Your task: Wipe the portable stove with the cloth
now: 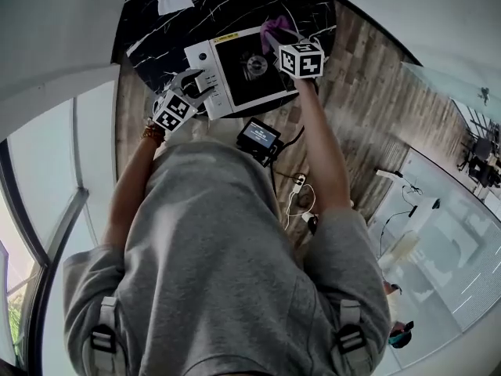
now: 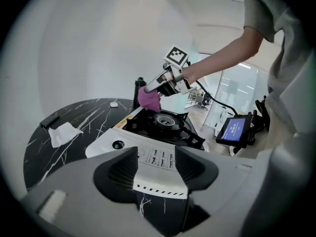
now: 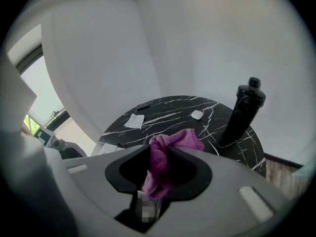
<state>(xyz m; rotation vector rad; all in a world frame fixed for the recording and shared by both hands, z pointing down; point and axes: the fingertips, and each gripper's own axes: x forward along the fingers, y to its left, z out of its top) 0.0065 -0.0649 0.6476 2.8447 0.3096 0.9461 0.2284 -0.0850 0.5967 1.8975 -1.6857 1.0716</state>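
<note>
The portable stove (image 1: 205, 63), a white body with a black top and a round burner (image 2: 164, 120), stands on the round black marble table (image 1: 156, 37). My left gripper (image 1: 196, 83) is open, its jaws straddling the stove's near control-panel edge (image 2: 157, 169). My right gripper (image 1: 283, 41) is shut on a purple cloth (image 1: 274, 28) at the stove's far edge. In the left gripper view that cloth (image 2: 149, 98) hangs from the right gripper (image 2: 158, 85) just above the stove's back corner. In the right gripper view the cloth (image 3: 163, 167) is bunched between the jaws (image 3: 160, 174).
A black bottle (image 3: 243, 113) stands by the stove's far side. A white napkin (image 2: 63, 132), a small white object (image 3: 197, 114) and a dark flat bar (image 2: 49, 121) lie on the table. A device with a blue screen (image 1: 260, 137) hangs at the person's chest. White walls curve behind the table.
</note>
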